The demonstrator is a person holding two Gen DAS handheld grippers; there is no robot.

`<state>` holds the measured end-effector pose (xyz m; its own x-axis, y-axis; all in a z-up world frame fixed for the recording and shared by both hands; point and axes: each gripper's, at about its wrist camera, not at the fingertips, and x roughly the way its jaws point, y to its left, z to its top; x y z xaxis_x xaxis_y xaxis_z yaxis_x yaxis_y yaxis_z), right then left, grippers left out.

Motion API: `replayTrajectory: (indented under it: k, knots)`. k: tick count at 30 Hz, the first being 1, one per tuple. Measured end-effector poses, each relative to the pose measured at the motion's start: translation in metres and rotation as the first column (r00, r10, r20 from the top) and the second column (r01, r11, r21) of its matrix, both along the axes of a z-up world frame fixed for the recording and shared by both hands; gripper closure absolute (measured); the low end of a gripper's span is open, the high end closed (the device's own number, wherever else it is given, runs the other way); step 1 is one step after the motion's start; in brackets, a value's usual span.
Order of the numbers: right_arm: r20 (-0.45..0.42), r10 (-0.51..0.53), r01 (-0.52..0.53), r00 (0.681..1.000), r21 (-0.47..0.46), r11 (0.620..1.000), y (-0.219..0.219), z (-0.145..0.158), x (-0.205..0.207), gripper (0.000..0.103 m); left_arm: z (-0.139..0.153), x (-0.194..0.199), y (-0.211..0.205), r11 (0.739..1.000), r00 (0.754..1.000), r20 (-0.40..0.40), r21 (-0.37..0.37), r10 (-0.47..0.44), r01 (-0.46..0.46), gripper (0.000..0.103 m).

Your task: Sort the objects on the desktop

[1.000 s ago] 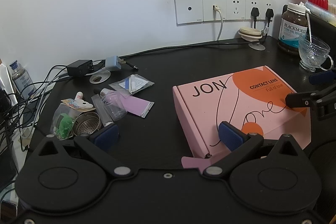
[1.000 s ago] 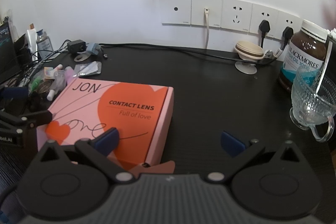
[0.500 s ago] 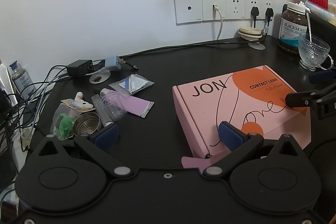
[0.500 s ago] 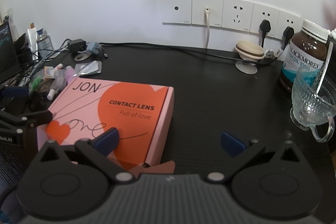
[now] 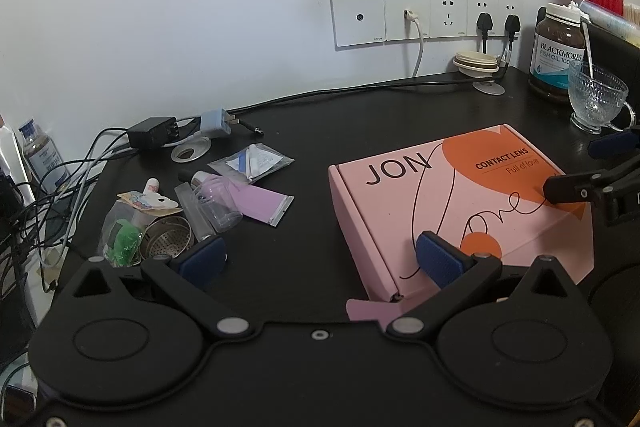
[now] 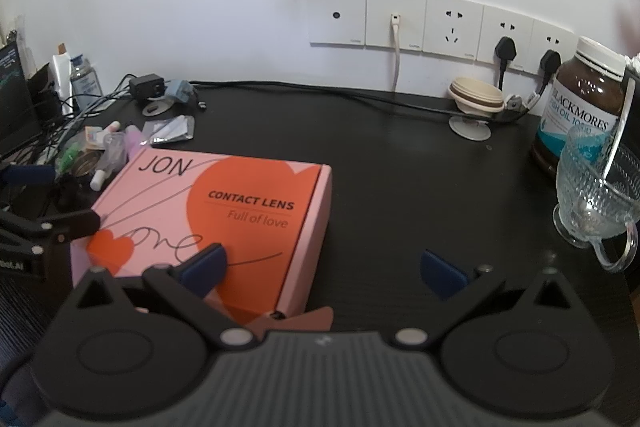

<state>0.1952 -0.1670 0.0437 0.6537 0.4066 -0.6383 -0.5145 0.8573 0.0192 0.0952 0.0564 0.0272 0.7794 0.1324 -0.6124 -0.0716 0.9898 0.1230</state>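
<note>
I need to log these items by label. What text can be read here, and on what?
"JON", "CONTACT LENS", "Full of love", a cursive "Love": pink box.
"BLACKMORES", "FISH OIL 100…" (cut off): brown jar.
Small bottle label, foil sachet print, socket plates marks: too small to read.

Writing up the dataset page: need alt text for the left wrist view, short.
Open left gripper hovers low over a black desk, its right finger over a closed pink "JON Contact Lens" box. A pile of small items lies to the left: sachets, a clear bottle, a metal strainer. The right gripper's finger reaches over the box's far corner.
</note>
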Motion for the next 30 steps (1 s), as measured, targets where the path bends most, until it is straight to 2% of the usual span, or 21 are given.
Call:
replayTrajectory:
  k: [30]
  knots:
    - [-0.001,-0.009,0.009,1.0,0.013,1.0,-0.0006,-0.0012,-0.0008,0.001,-0.0001,-0.0011,0.0011,1.0,1.0,0.009,-0.009,0.001,-0.001,0.0]
